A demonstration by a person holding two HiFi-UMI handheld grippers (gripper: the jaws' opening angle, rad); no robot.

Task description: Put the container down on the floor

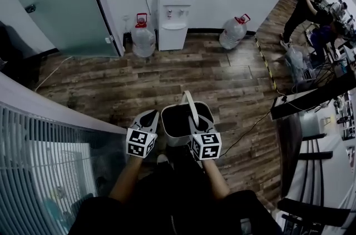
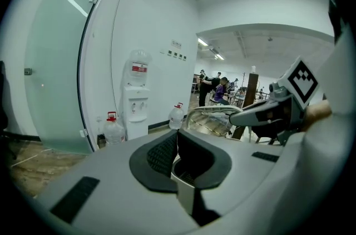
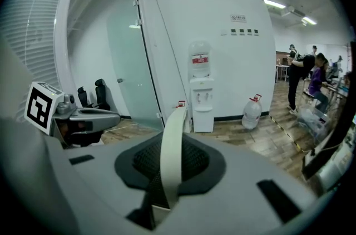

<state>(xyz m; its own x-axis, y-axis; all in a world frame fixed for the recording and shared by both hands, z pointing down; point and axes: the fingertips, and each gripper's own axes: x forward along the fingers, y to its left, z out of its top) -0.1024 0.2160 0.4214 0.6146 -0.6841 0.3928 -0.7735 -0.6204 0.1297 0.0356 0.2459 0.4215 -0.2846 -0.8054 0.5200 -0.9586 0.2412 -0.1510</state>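
Right gripper (image 3: 170,167) pinches the handle (image 3: 174,134) and left gripper (image 2: 179,164) seemingly clamps the rim of the container (image 1: 177,121), at the head view's lower centre; lowering is under way, needing a level descent onto the floor (image 1: 167,75).

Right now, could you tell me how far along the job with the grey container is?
Done: the pale grey container with a dark inside is lifted. In hand: the right gripper clamps its flat strap handle, the left gripper pinches its rim, clear of the wooden plank floor. Left: lowering it onto the floor and releasing.
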